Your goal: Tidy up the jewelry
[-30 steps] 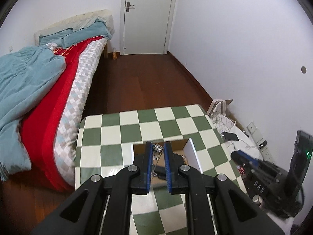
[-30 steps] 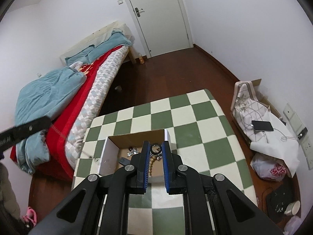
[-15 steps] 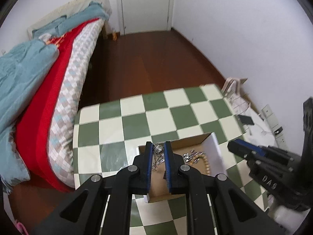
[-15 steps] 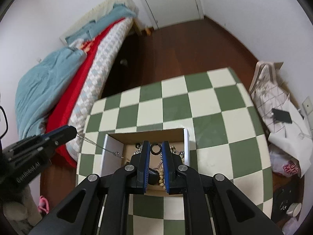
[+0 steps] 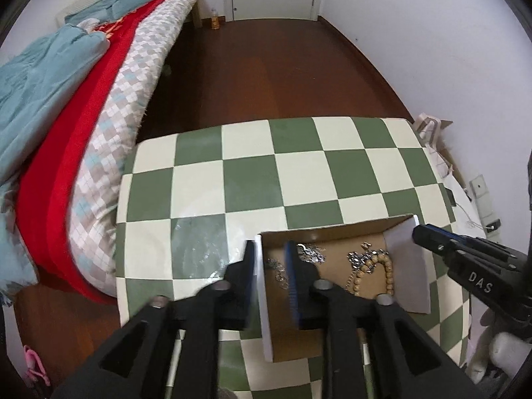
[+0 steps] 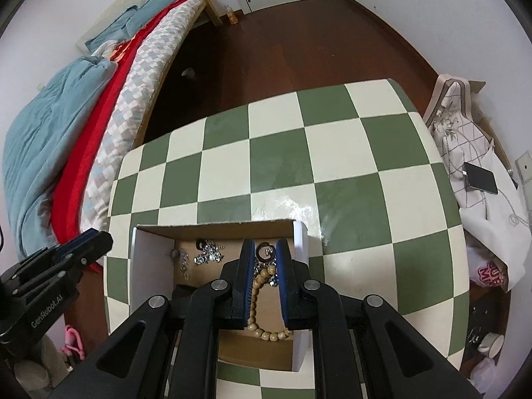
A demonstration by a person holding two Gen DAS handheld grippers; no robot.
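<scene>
Right wrist view shows a big bed (image 6: 66,126) with a blue blanket beside a green and white checked table (image 6: 332,166). On the table sits a cardboard box (image 6: 153,266) holding the jewelry. The right gripper (image 6: 264,254) hangs over the box, fingers apart, with a dark ring (image 6: 265,253) and a wooden bead string (image 6: 262,299) between them. The left gripper (image 5: 269,262) is spread wide across the box's side wall. Silver chains (image 6: 207,252) lie inside.

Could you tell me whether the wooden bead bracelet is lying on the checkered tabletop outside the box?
No, the bead bracelet lies inside the cardboard box.
</scene>
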